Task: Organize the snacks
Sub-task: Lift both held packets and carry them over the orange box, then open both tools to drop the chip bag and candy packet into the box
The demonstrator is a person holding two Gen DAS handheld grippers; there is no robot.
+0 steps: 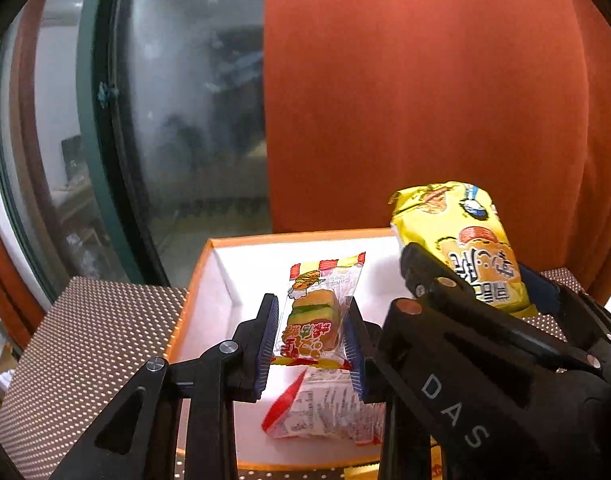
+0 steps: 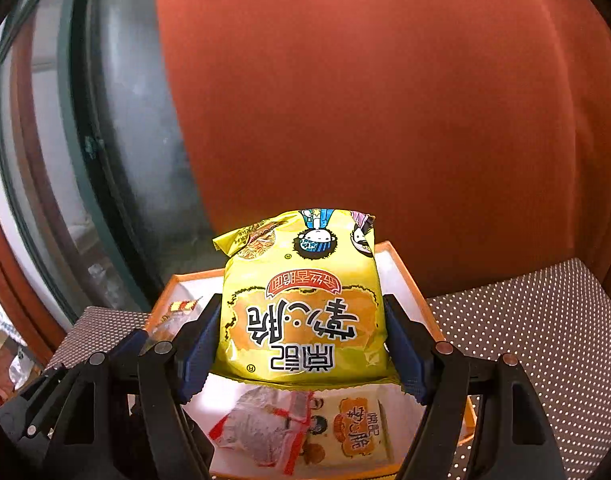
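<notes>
Lying nearest in orange-rimmed white box: red-and-white crinkled snack packet. Left gripper pinching small clear burger-gummy packet above box. Right gripper clamping yellow noodle-snack bag, jaws wide. Resting on dotted counter; orange curtain hanging behind.

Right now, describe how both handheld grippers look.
The left gripper is black, angular plastic with silver screws and ribbed blue pads on its fingers. The right gripper matches, with copper-coloured pins and white "DAS" lettering on its body. No cables or sleeves show.
</notes>
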